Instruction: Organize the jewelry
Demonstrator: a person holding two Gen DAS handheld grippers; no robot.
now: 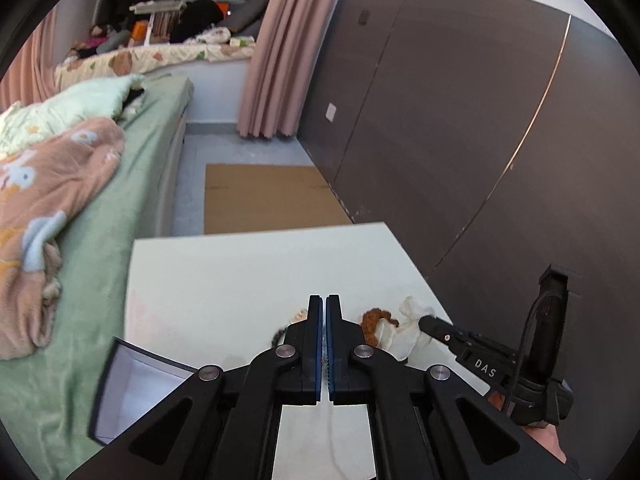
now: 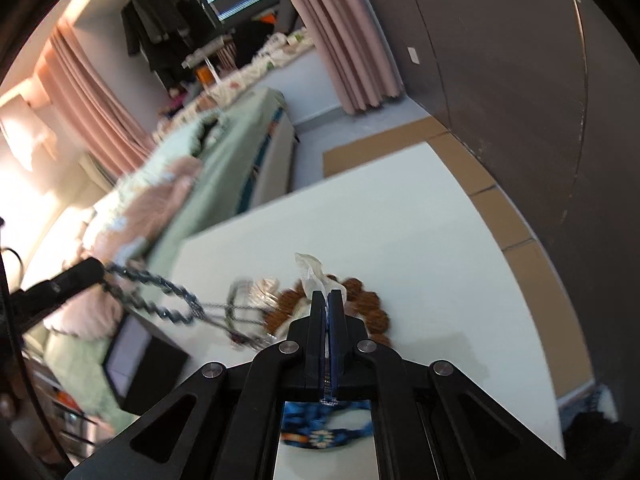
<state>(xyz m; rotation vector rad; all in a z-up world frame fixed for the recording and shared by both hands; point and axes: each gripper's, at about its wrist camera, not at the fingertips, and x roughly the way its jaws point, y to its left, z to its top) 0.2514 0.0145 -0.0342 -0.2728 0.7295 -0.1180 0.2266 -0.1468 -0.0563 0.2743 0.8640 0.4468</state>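
My left gripper (image 1: 324,300) is shut; in the right wrist view its tip (image 2: 94,270) holds a blue beaded necklace (image 2: 160,294) lifted off the white table (image 2: 420,240), its chain trailing to the jewelry pile (image 2: 256,312). My right gripper (image 2: 329,295) is shut on a clear plastic bag (image 2: 310,270) above a brown bead bracelet (image 2: 360,304). In the left wrist view the right gripper (image 1: 426,322) pinches the white bag (image 1: 408,332) beside the brown beads (image 1: 372,322). A blue patterned bracelet (image 2: 324,432) lies under my right gripper.
An open dark box with pale lining (image 1: 132,388) sits at the table's left edge, also in the right wrist view (image 2: 140,356). A bed with green sheet (image 1: 120,208) is left. A dark wardrobe (image 1: 480,140) is right. Cardboard (image 1: 264,200) lies on the floor.
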